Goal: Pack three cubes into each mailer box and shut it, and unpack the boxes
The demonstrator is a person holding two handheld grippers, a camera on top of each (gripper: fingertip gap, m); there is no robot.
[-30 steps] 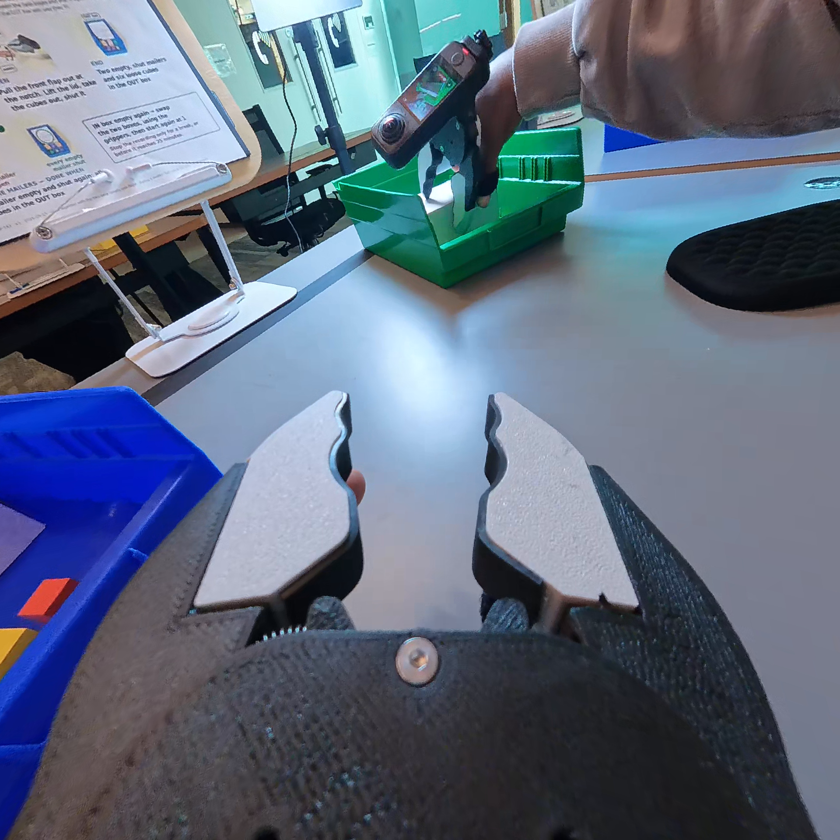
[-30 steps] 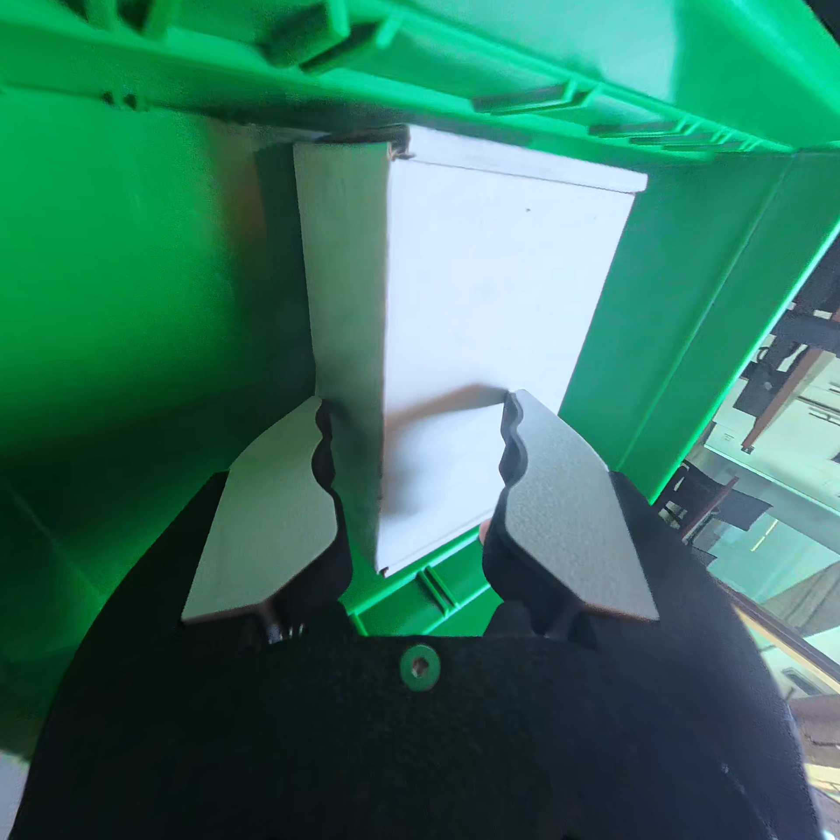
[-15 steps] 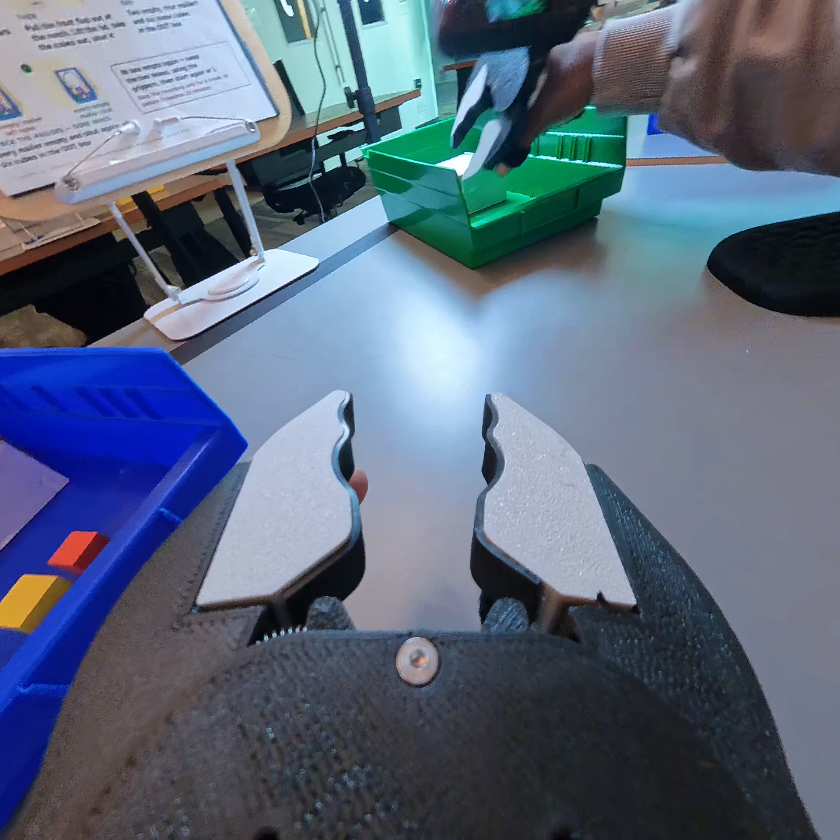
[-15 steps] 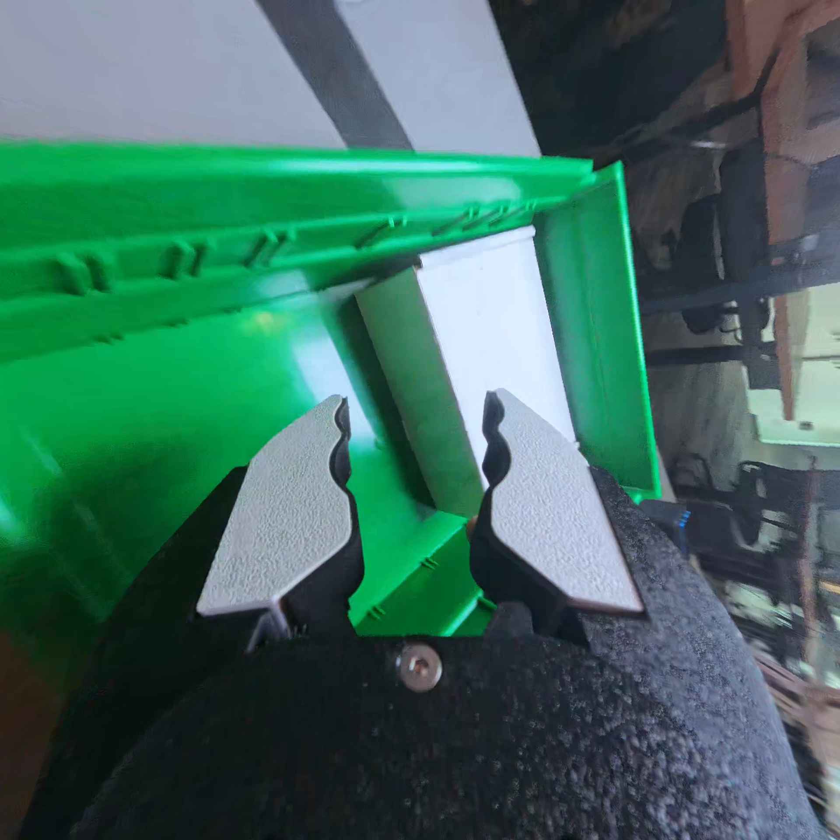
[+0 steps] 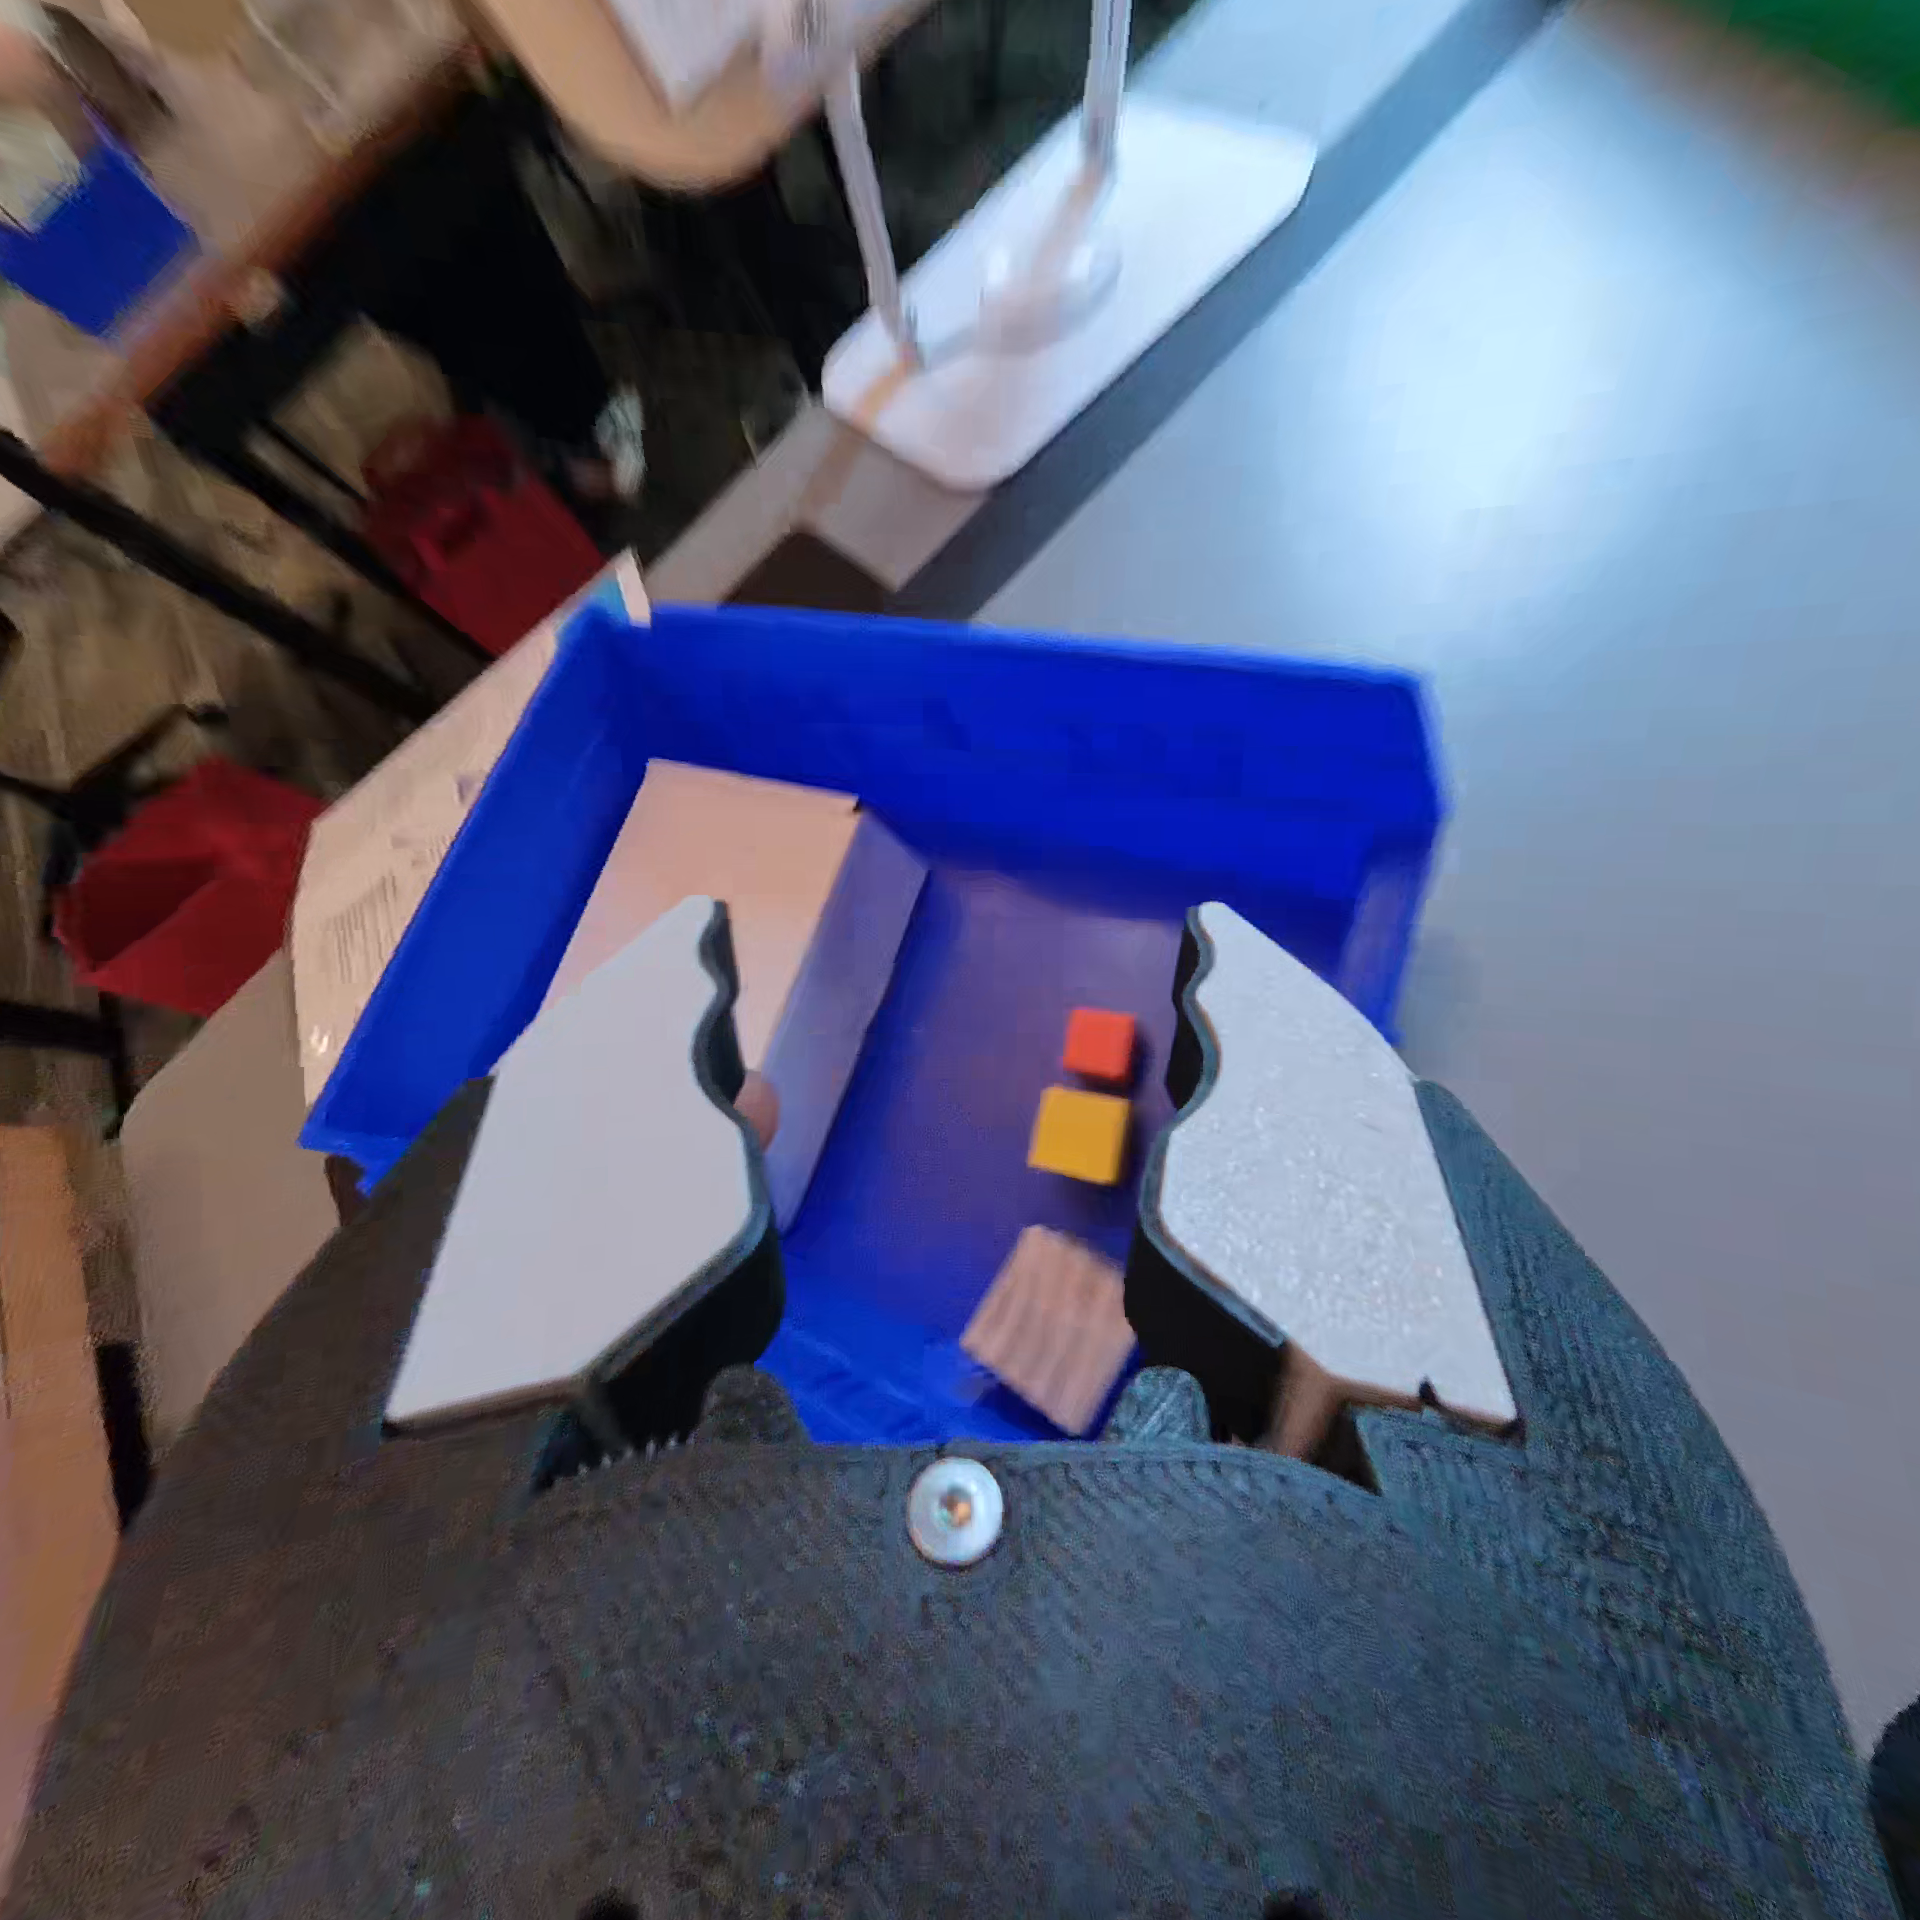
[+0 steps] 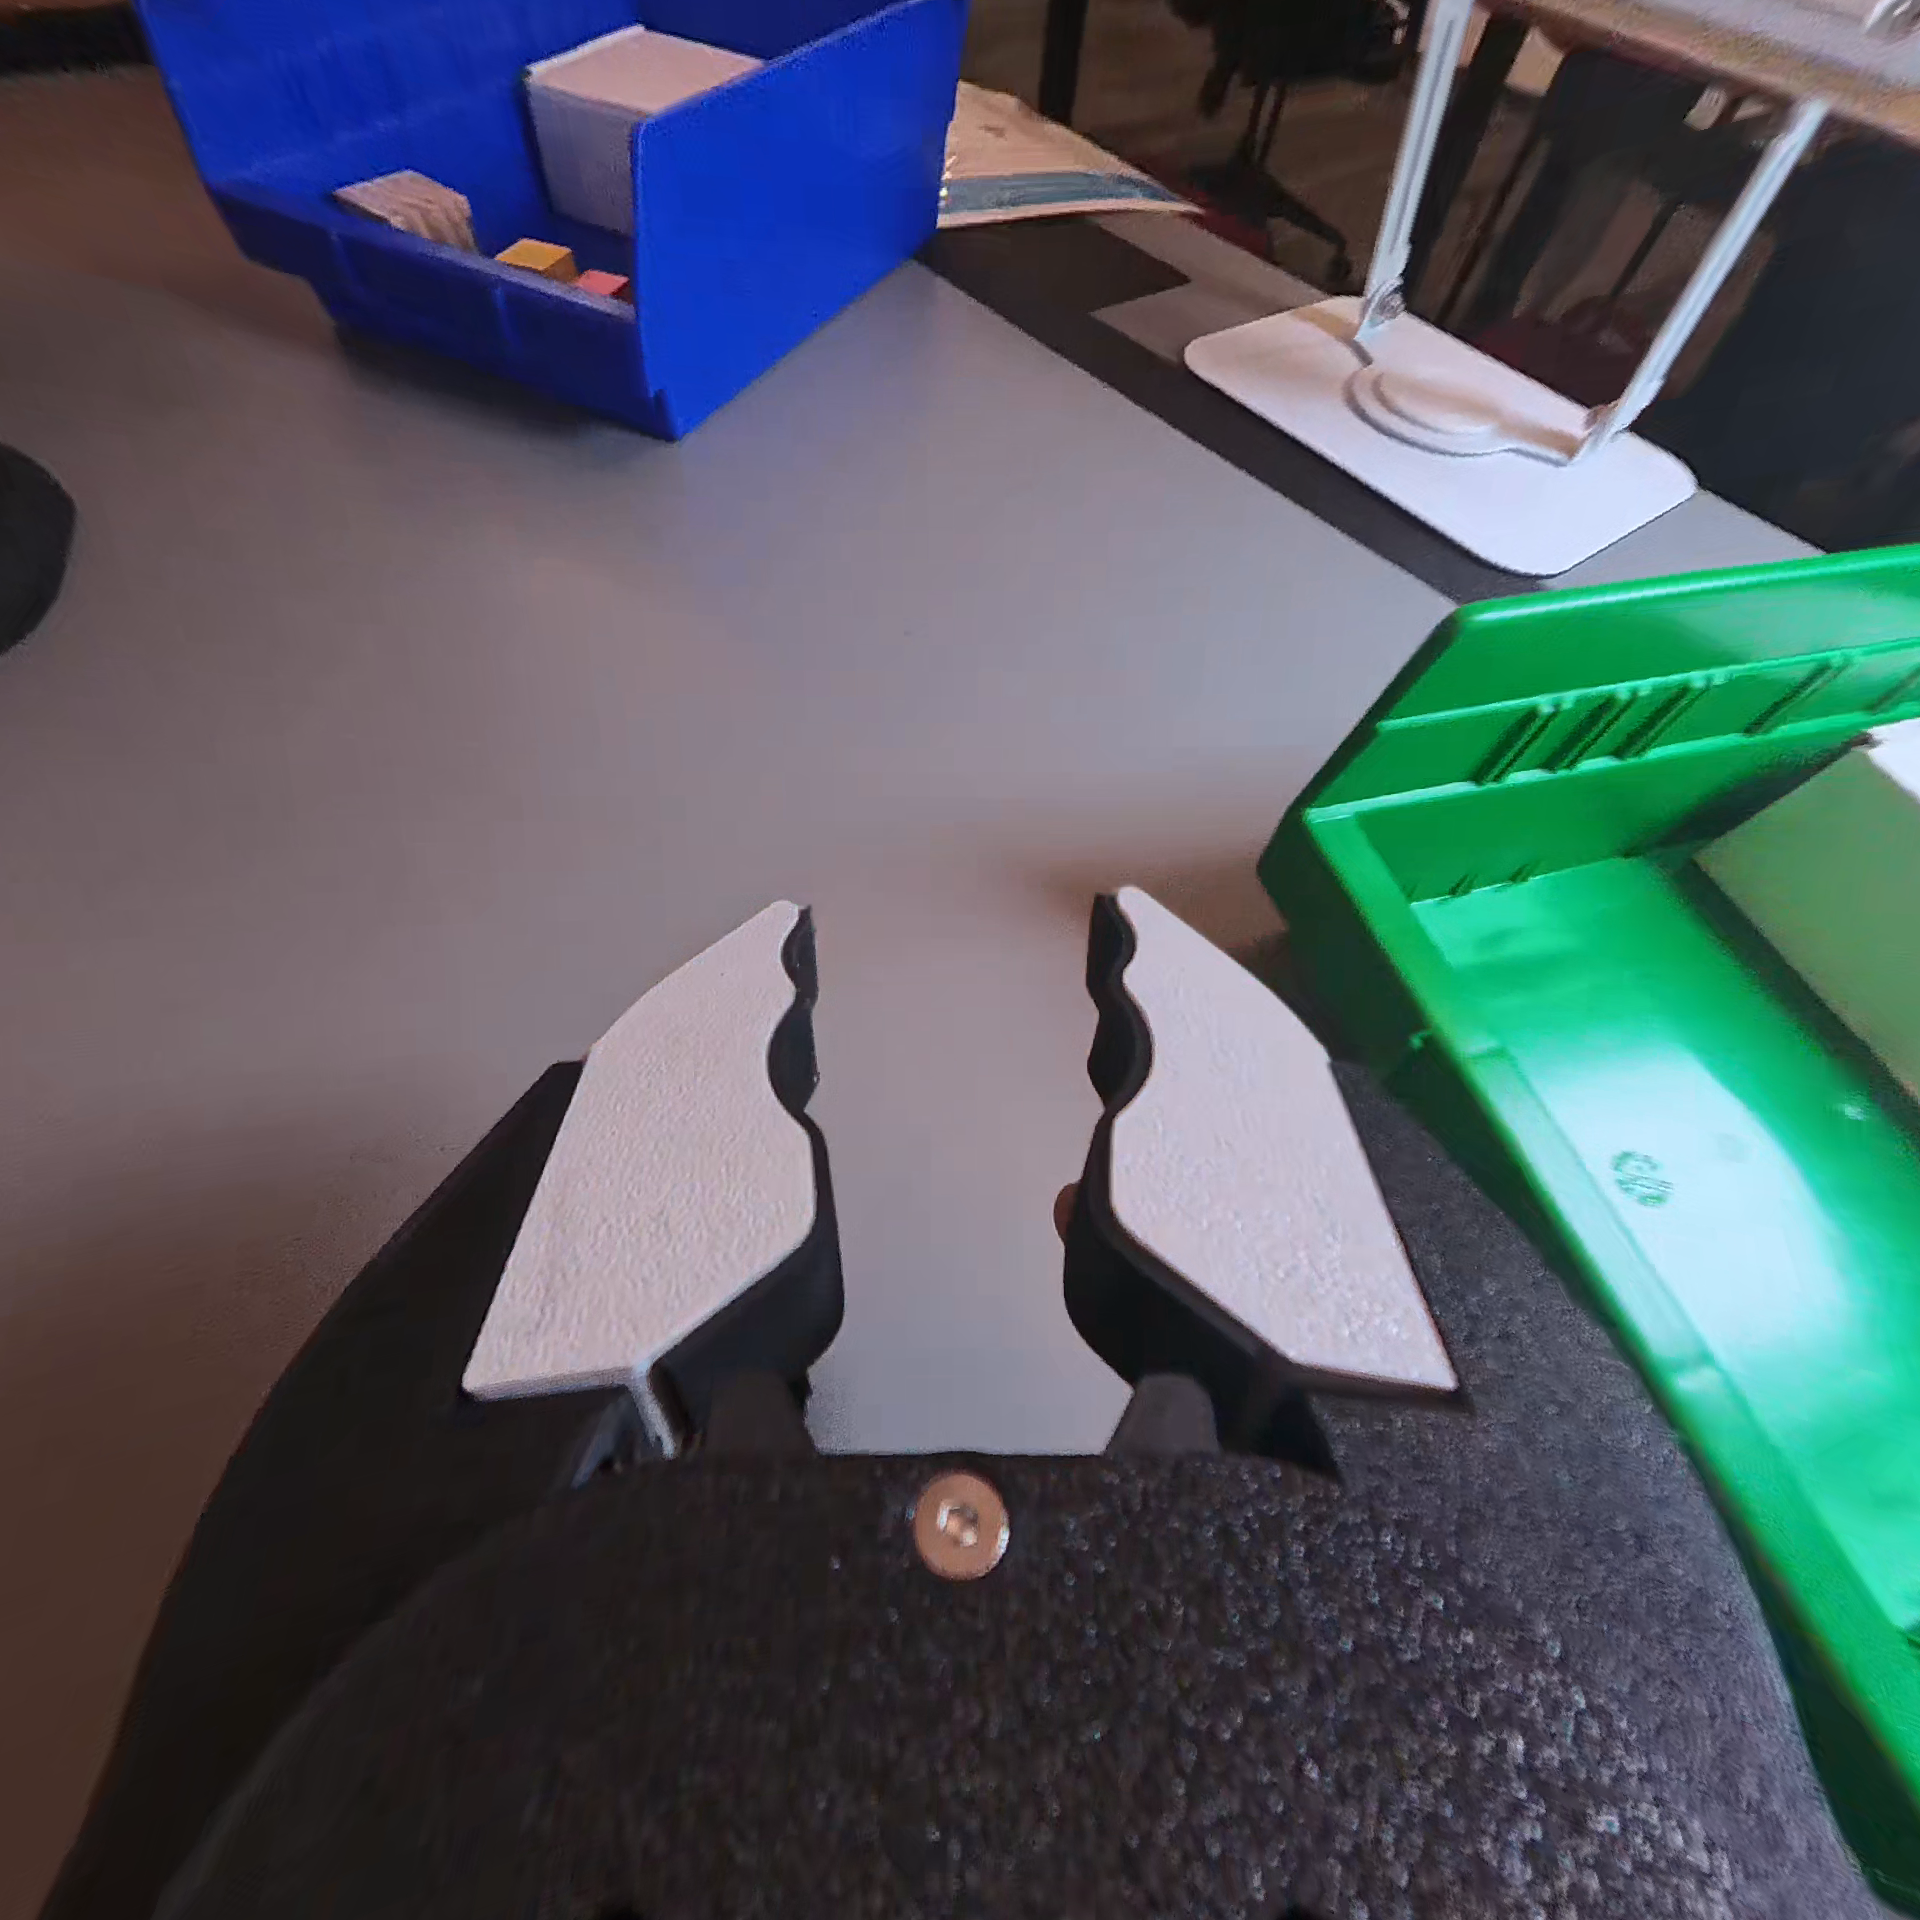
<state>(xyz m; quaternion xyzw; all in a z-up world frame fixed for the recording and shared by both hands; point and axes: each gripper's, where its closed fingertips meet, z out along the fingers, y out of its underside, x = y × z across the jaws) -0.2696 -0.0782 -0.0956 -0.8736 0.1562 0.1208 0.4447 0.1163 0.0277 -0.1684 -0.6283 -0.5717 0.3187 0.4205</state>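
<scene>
Glossy plastic green bin (image 6: 1558, 1039); wood-grained cube (image 5: 1049, 1340); matt table (image 6: 623, 675).

1. A grey table (image 6: 623, 665) fills most of the right wrist view
2. A white stand (image 6: 1444, 426) rests near the table's far edge, two thin slanted legs rising from its flat base; the left wrist view shows it blurred (image 5: 1060, 312)
3. A dark strip (image 6: 1049, 281) runs along the table's far edge
4. Printed paper sheets (image 6: 1039, 177) lie behind it
5. A black pad (image 6: 26, 561) lies at the left edge
6. Red containers (image 5: 177, 894) sit on the floor beyond the table
</scene>
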